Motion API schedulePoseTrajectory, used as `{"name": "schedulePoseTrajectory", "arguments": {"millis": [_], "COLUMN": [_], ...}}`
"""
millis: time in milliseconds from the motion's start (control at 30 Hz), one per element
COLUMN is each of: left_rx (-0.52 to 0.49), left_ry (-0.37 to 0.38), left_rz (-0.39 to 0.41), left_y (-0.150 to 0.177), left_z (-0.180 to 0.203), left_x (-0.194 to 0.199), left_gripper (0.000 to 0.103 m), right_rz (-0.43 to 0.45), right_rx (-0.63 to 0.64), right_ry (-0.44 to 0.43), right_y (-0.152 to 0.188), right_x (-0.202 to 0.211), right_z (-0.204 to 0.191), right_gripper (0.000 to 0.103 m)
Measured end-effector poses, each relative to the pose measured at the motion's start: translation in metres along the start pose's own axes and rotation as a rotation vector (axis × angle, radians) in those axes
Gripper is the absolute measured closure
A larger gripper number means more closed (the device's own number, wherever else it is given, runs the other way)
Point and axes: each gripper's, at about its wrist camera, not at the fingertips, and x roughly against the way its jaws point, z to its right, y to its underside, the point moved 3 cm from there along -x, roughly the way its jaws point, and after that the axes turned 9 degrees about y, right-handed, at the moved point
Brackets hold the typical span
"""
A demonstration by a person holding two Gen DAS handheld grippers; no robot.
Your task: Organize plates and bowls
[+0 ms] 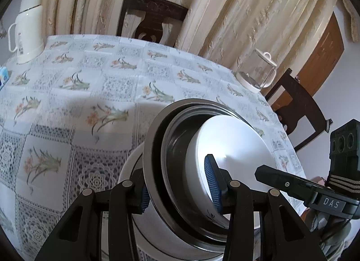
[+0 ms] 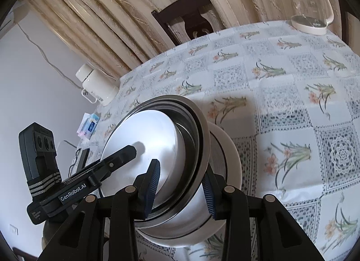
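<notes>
With both the left gripper [image 1: 180, 184] and right gripper [image 2: 180, 190] clamped across opposite rims of the nested bowl stack [image 1: 202, 148], held tilted just above the table [image 1: 90, 85], level it and lower both sides evenly.

The left claw [image 1: 180, 184] clamps the rim of stacked bowls [image 1: 202, 148] above the tablecloth [image 1: 78, 85].

Blue packet [image 1: 3, 79] cut by left edge; lowest bowl [image 1: 132, 171] mostly hidden.
</notes>
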Motion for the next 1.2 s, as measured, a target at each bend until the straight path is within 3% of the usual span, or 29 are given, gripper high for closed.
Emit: {"name": "schedulePoseTrajectory", "arguments": {"millis": [633,1200], "left_rx": [0.031,-0.023], "left_ry": [0.010,-0.009], "left_rz": [-0.046,-0.025], "left_y": [0.022,0.027], "left_z": [-0.016,-0.011], "left_x": [-0.015,-0.015], "left_gripper": [0.059,0.058], "right_rz": [-0.034,-0.011], "right_rx": [-0.005,0.003], "right_ry": [0.023,0.029], "right_y": [0.013,0.015], "right_x": [-0.016,-0.016], "right_z": [0.003,0.002], "right_gripper": [0.064,0.063]}}
